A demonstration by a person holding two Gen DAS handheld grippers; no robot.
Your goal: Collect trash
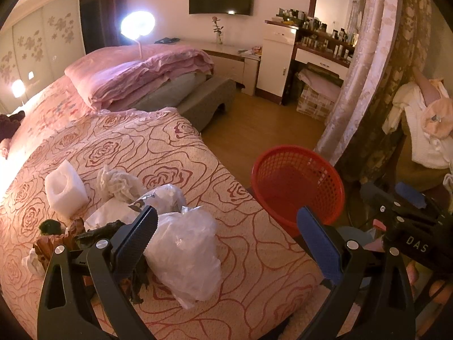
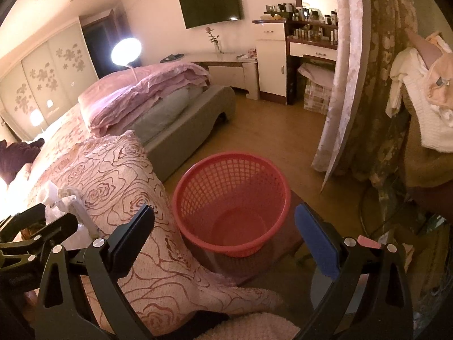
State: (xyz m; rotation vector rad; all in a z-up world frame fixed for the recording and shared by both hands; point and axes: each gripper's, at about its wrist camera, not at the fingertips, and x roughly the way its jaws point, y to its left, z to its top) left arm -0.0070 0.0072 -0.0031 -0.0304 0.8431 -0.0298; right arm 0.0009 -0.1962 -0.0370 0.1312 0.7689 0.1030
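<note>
A pile of trash lies on the rose-patterned bedspread (image 1: 175, 153): a crumpled clear plastic bag (image 1: 184, 252), a second plastic bag (image 1: 165, 195), a white foam block (image 1: 65, 188), a crumpled tissue (image 1: 117, 182) and dark brown wrappers (image 1: 56, 238). My left gripper (image 1: 228, 231) is open and empty, just above the clear bag. A red mesh basket (image 1: 297, 184) stands on the floor beside the bed; it also shows in the right wrist view (image 2: 230, 201), empty. My right gripper (image 2: 225, 226) is open and empty over the basket's near side.
Folded pink quilts (image 1: 136, 70) lie further up the bed. A grey bench (image 2: 198, 113) stands at the bed's foot. Curtains (image 2: 368, 85) hang on the right, with clothes (image 2: 424, 90) beside them. A dressing table (image 1: 311, 51) stands at the far wall.
</note>
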